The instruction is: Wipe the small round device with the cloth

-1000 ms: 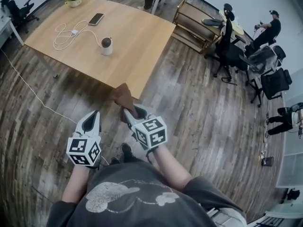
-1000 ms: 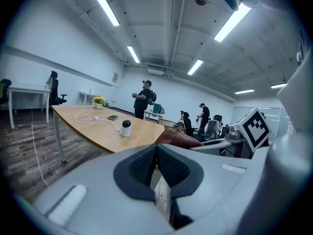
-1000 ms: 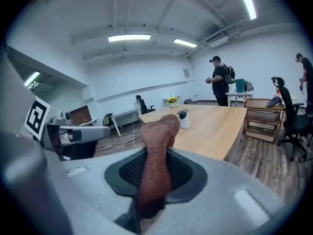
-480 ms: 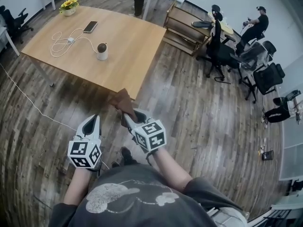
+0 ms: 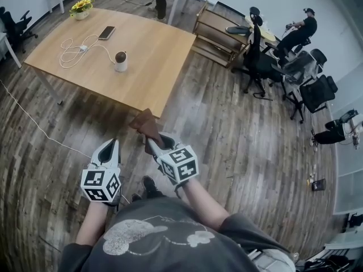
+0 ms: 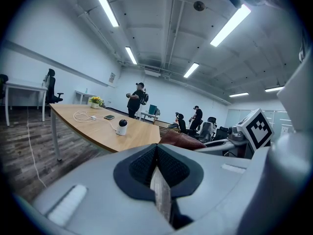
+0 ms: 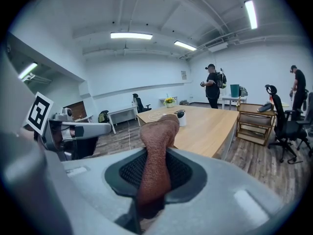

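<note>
- Gripping the brown cloth (image 5: 144,123), the right gripper (image 5: 154,140) fingers are clenched on it.
- Fingers of the left gripper (image 5: 113,144): pressed together, empty.
- On the counter (image 5: 159,50), the small round device (image 5: 120,61) stands well apart.

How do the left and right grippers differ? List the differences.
The left gripper has its jaws together on nothing; the right gripper has its jaws clamped on the brown cloth. The right gripper is nearer the table than the left gripper. Both carry marker cubes and are well short of the device.
</note>
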The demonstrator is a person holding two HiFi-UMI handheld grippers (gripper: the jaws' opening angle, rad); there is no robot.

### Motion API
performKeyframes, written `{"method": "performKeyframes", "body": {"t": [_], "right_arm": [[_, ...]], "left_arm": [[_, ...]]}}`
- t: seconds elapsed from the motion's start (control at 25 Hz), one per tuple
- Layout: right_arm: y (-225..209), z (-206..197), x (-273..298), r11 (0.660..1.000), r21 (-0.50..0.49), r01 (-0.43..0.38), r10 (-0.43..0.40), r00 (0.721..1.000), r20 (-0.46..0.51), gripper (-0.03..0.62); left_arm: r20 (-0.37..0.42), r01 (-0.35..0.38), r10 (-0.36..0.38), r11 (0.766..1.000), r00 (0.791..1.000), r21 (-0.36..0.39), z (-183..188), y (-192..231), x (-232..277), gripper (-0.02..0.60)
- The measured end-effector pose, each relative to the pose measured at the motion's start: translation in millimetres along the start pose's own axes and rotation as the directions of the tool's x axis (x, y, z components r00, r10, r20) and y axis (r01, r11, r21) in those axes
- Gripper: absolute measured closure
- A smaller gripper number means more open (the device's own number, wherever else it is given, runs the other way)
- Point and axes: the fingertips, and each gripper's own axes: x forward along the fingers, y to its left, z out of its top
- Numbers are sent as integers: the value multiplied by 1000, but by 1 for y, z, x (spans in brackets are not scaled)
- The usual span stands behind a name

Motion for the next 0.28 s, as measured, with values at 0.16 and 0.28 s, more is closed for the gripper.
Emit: {"method": "performKeyframes", "body": {"t": [0.16,0.28], "right_arm": [[-4,-2,-4,1000,4,15,-15,1000,2,519],[-2,-4,-7,1000,2,17,-17,1000,4,519]], "left_arm": [[6,2,-2,1000,1000,-4,-1,-1,-1,563],[8,-3,3,1000,1000,-9,-3,-2,-4,563]]}}
